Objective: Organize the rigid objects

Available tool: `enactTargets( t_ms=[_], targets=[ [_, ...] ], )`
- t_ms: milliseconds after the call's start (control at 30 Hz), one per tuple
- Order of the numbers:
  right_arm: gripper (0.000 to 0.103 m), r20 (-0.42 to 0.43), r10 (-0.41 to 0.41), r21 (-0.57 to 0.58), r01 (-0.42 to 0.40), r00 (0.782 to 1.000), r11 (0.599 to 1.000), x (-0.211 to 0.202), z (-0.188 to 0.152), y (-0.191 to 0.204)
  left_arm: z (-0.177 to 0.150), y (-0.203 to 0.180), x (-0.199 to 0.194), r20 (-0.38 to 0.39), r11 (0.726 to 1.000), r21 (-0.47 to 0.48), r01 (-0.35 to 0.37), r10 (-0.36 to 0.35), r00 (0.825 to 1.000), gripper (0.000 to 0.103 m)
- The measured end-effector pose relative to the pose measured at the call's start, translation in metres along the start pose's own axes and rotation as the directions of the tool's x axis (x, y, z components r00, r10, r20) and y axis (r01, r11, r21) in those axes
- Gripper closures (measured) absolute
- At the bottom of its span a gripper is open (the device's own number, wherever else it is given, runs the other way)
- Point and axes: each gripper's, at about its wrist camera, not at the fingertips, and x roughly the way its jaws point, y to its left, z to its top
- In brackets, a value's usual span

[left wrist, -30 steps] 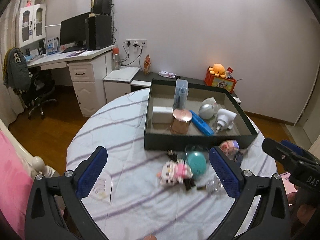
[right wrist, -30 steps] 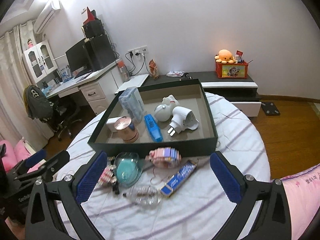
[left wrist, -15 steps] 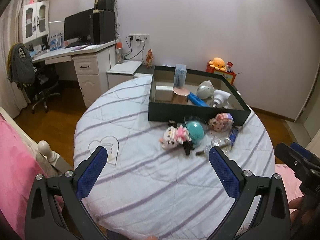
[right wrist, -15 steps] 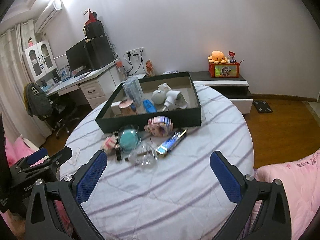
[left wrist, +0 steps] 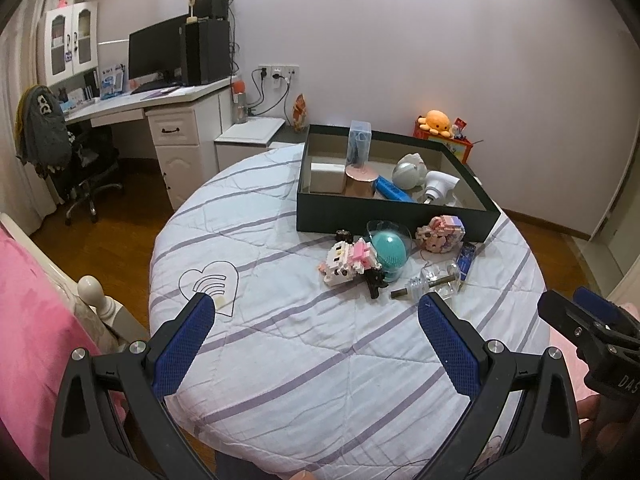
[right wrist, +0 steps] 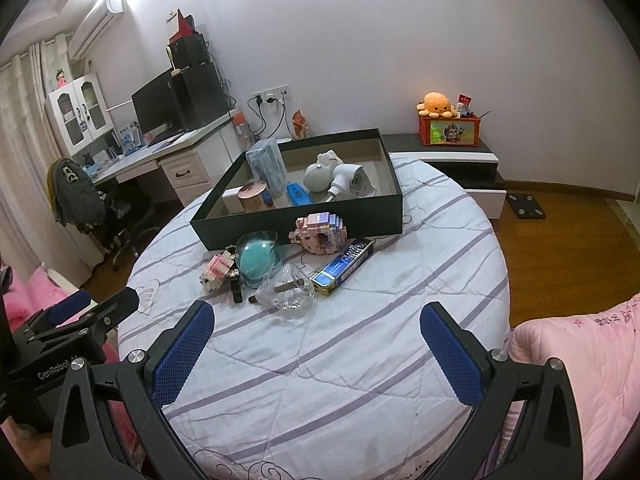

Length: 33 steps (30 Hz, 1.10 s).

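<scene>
A dark open box (left wrist: 396, 215) (right wrist: 304, 222) sits at the far side of the round table and holds several items. In front of it lie a pink brick figure (left wrist: 349, 261) (right wrist: 216, 268), a teal brush in a clear shell (left wrist: 390, 250) (right wrist: 256, 258), a pink block cube (left wrist: 440, 233) (right wrist: 320, 230), a clear glass bottle (left wrist: 434, 282) (right wrist: 286, 290) and a blue tin (left wrist: 466, 257) (right wrist: 344, 266). My left gripper (left wrist: 316, 344) and right gripper (right wrist: 316, 350) both hang open and empty over the table's near side, well back from the objects.
The table wears a striped white cloth (left wrist: 304, 344). A desk with a monitor (left wrist: 156, 54) and a chair (left wrist: 64, 148) stand at the left, a low cabinet with an orange plush (right wrist: 436, 105) at the back right. Pink bedding (right wrist: 580, 352) lies at the near edges.
Both grippers have drawn back from the box toward the table's near edge, so the objects now look smaller and farther. Both stayed open and empty.
</scene>
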Motion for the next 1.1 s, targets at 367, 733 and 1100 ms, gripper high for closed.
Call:
enactTargets(
  t_ms=[367,733,1100],
  targets=[
    [0.0,-0.086,-0.055,-0.095,0.047,0.995,0.994,0.045,-0.002,0.014,0.008,-0.004,0.049,-0.083,0.999,0.004,0.033,-0.033,0.996,0.0],
    [0.0,-0.154,-0.095,-0.217,0.06,0.984,0.974,0.104,-0.004,0.035,0.027,-0.002,0.13,-0.188,0.999,-0.015,0.035,-0.037,0.981,0.0],
    [0.034,-0.193,-0.072,-0.247,0.023,0.979,0.969,0.14,-0.005,0.045,0.024,0.004,0.158,-0.2,0.986,-0.08,0.146,-0.159,0.967,0.013]
  ],
)
